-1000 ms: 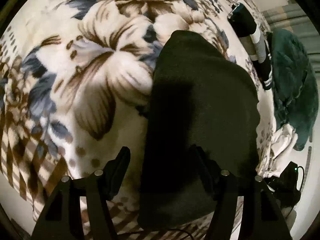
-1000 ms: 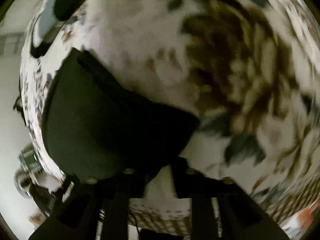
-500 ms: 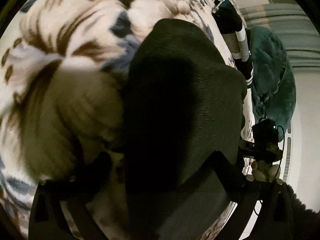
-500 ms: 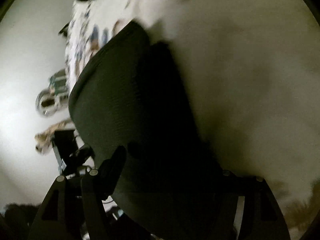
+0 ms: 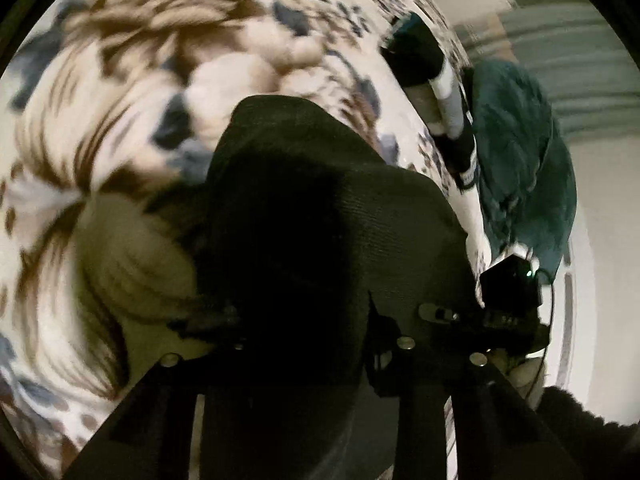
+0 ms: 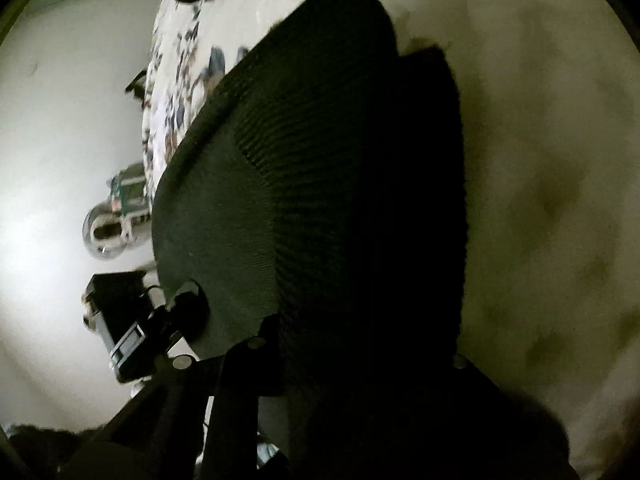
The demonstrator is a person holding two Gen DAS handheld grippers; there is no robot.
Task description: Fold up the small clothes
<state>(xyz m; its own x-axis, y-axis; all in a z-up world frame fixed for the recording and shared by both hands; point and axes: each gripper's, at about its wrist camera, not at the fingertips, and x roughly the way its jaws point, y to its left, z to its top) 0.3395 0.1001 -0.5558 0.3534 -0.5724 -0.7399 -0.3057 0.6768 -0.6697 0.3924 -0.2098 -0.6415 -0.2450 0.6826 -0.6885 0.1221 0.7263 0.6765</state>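
Floral blanket (image 5: pixel 120 120), one black garment (image 5: pixel 320 208)

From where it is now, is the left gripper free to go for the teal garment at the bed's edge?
Probably not yet. The left gripper appears shut on the black knit garment, so its jaws are occupied. The teal garment lies beyond a striped garment on the floral blanket.
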